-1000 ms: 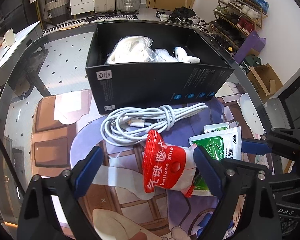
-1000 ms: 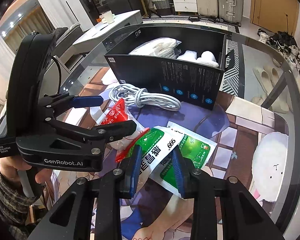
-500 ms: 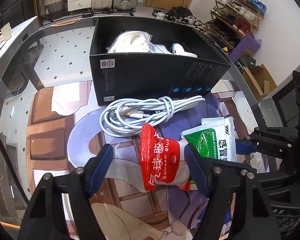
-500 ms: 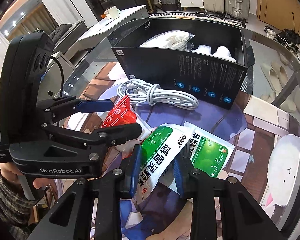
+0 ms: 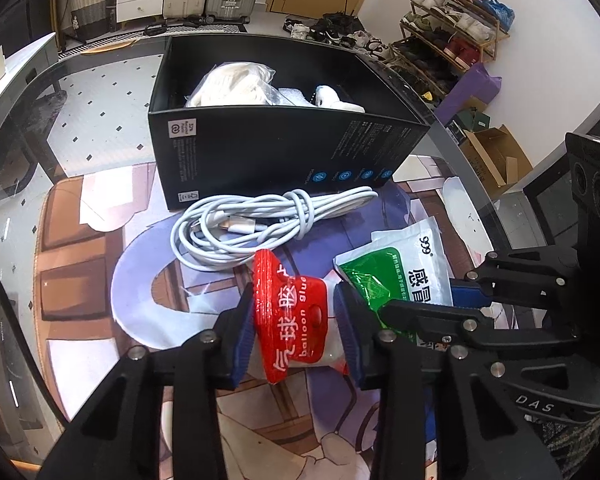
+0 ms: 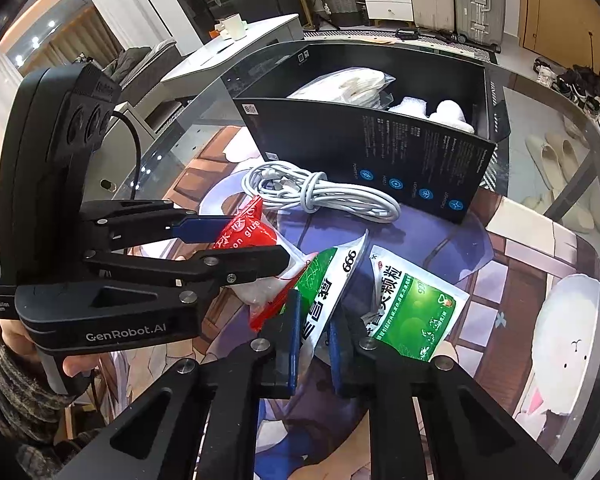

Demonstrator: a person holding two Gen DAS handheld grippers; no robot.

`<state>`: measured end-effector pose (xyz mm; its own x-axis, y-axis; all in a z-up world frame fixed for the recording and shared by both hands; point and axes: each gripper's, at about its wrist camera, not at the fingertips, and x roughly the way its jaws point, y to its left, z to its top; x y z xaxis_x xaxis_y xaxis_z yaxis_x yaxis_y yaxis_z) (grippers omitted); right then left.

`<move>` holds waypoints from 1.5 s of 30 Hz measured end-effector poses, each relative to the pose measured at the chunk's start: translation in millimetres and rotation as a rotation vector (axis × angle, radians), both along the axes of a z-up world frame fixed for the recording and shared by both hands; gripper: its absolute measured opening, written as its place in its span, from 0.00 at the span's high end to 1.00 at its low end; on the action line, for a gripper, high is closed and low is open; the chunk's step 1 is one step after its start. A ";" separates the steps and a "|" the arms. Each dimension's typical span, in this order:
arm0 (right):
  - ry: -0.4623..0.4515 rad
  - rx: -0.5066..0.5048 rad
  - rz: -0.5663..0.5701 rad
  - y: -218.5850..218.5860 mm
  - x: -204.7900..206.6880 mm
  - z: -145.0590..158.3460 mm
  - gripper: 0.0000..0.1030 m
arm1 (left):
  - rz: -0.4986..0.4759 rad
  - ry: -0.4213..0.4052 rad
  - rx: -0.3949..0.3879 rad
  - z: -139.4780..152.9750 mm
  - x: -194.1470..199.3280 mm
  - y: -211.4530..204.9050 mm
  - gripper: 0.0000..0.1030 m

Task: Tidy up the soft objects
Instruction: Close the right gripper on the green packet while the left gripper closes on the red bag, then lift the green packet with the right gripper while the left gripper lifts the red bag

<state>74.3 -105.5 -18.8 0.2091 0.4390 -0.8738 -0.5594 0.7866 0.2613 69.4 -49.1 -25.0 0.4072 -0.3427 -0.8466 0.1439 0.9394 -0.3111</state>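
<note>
Black card forms the rigid open box [image 5: 284,148], set beyond both tongs, presumably to receive soft items; pale bundles already lie inside. Just ahead of the tongs a smooth white cable [image 5: 260,224] is coiled. A crinkly red-topped glue pouch [image 5: 296,316] is being squeezed by the closing left tongs [image 5: 296,332]; a glossy green sachet [image 6: 324,300] is pinched, buckled, by the narrowing right tongs [image 6: 314,340].

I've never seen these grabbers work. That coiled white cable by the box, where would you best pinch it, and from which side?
A judgement: grip the cable at its knotted waist, where a wrap binds the strands into one bundle. Come from above, one finger on the box side and one on the near side, across the strands. The loose loops at its left end would likely slip or unravel.
</note>
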 end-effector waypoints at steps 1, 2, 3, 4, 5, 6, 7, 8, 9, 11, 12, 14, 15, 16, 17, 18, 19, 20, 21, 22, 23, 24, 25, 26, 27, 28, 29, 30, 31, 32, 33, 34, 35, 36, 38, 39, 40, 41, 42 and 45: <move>0.000 -0.001 0.003 1.0 0.0 -0.1 0.89 | -0.001 -0.003 0.004 0.7 -1.3 0.0 0.67; -0.002 -0.006 0.004 1.8 0.2 -0.2 0.89 | -0.001 -0.006 0.007 1.6 -2.2 -0.3 0.69; -0.004 -0.012 0.004 2.8 0.3 -0.1 0.89 | -0.001 -0.010 0.010 2.6 -3.3 -0.3 0.70; -0.005 -0.013 0.005 3.7 0.3 0.2 0.89 | 0.000 -0.012 0.012 3.1 -4.3 -0.4 0.70; -0.004 -0.014 0.005 4.5 0.5 0.1 0.89 | 0.000 -0.014 0.013 3.7 -5.6 -0.3 0.71; -0.002 -0.018 0.008 5.5 0.6 -0.3 0.89 | -0.002 -0.016 0.017 4.0 -6.7 -0.5 0.71; -0.008 -0.021 0.007 6.6 0.8 -0.1 0.89 | -0.004 -0.019 0.021 4.1 -8.1 -0.5 0.71; -0.010 -0.024 0.008 7.6 0.9 -0.3 0.89 | -0.004 -0.021 0.022 4.5 -9.2 -0.3 0.72; -0.011 -0.026 0.007 8.3 1.2 -0.2 0.89 | -0.002 -0.023 0.022 5.2 -10.1 0.3 0.73; -0.010 -0.028 0.006 9.4 1.8 0.1 0.89 | 0.003 -0.031 0.017 7.0 -11.8 2.0 0.76; -0.009 -0.026 0.006 9.5 1.9 0.4 0.90 | 0.005 -0.032 0.014 7.7 -12.2 3.2 0.77; -0.011 -0.016 0.008 9.4 1.5 2.6 0.92 | 0.002 -0.036 0.017 9.9 -13.0 4.5 0.78; -0.012 -0.009 0.006 8.8 1.6 4.4 0.93 | 0.000 -0.038 0.021 10.9 -13.3 5.4 0.79; -0.016 -0.007 0.005 7.9 1.6 6.3 0.94 | 0.003 -0.042 0.025 12.0 -13.9 6.3 0.79; -0.021 -0.007 0.002 7.1 1.6 8.4 0.94 | 0.005 -0.044 0.027 12.7 -14.5 7.7 0.80; -0.022 -0.006 0.001 6.3 1.7 9.8 0.95 | 0.007 -0.044 0.027 12.7 -15.3 9.3 0.80; -0.024 -0.008 0.001 5.7 2.0 10.9 0.95 | 0.008 -0.043 0.028 12.6 -15.9 10.4 0.80; -0.016 -0.011 -0.005 4.6 2.3 11.7 0.95 | 0.008 -0.045 0.027 13.2 -16.4 11.2 0.81; -0.017 -0.010 -0.007 3.3 2.6 13.0 0.95 | 0.009 -0.047 0.024 13.7 -16.9 12.3 0.81; -0.017 -0.006 -0.011 1.9 3.0 14.2 0.95 | 0.011 -0.050 0.022 14.7 -17.5 13.4 0.81; -0.017 -0.002 -0.014 0.2 3.3 15.5 0.95 | 0.012 -0.053 0.023 16.0 -17.4 12.8 0.82; -0.014 0.002 -0.014 -0.9 3.6 16.6 0.95 | 0.013 -0.057 0.024 17.3 -17.7 13.3 0.82; -0.012 0.007 -0.014 -1.7 4.0 17.4 0.95 | 0.014 -0.061 0.028 19.0 -17.7 13.0 0.82; -0.010 0.012 -0.015 -2.6 4.3 18.4 0.96 | 0.013 -0.064 0.031 20.6 -18.0 12.6 0.82; -0.011 0.013 -0.015 -3.4 4.7 19.3 0.96 | 0.013 -0.067 0.032 21.5 -18.4 12.6 0.82; -0.013 0.014 -0.018 -4.9 5.1 20.8 0.96 | 0.015 -0.070 0.032 23.0 -18.8 13.4 0.82; -0.014 0.017 -0.023 -5.8 5.6 22.1 0.96 | 0.015 -0.073 0.033 24.5 -19.2 13.7 0.82; -0.016 0.019 -0.025 -6.5 5.9 23.4 0.96 | 0.018 -0.078 0.034 25.9 -19.7 14.1 0.82; -0.018 0.020 -0.027 -7.5 6.4 24.9 0.96 | 0.019 -0.081 0.035 27.5 -19.9 14.5 0.82; -0.020 0.022 -0.029 -7.9 6.3 26.2 0.96 | 0.019 -0.084 0.037 29.4 -19.8 14.8 0.82; -0.024 0.024 -0.031 -8.7 6.7 28.1 0.96 | 0.021 -0.089 0.042 31.4 -19.8 15.1 0.82; -0.027 0.025 -0.032 -9.1 6.6 29.5 0.96 | 0.022 -0.093 0.047 33.4 -19.6 15.1 0.82; -0.029 0.027 -0.034 -9.7 7.1 31.2 0.96 | 0.023 -0.097 0.049 36.1 -19.4 14.9 0.82; -0.031 0.028 -0.034 -10.2 7.5 33.0 0.96 | 0.023 -0.099 0.048 38.4 -19.2 15.3 0.82; -0.035 0.030 -0.036 -9.8 8.9 36.9 0.96 | 0.025 -0.107 0.054 42.6 -18.7 15.2 0.82; -0.038 0.031 -0.038 -9.9 10.0 38.3 0.96 | 0.028 -0.112 0.057 44.5 -18.6 15.3 0.82; -0.039 0.031 -0.038 -10.1 10.5 39.8 0.96 | 0.029 -0.115 0.059 46.7 -18.0 15.0 0.82; -0.040 0.032 -0.038 -9.7 11.2 40.4 0.96 | 0.027 -0.118 0.061 48.7 -17.4 15.4 0.82; -0.042 0.031 -0.037 -9.5 11.3 41.2 0.96 | 0.026 -0.120 0.067 50.5 -16.5 15.2 0.82; -0.053 0.026 -0.038 -10.1 12.8 46.9 0.96 | 0.027 -0.129 0.082 56.0 -14.8 15.3 0.82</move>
<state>87.1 -115.7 28.1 0.2719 0.4526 -0.8493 -0.5427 0.8009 0.2530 54.6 -33.9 31.0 0.5225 -0.2624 -0.8113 0.1521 0.9649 -0.2141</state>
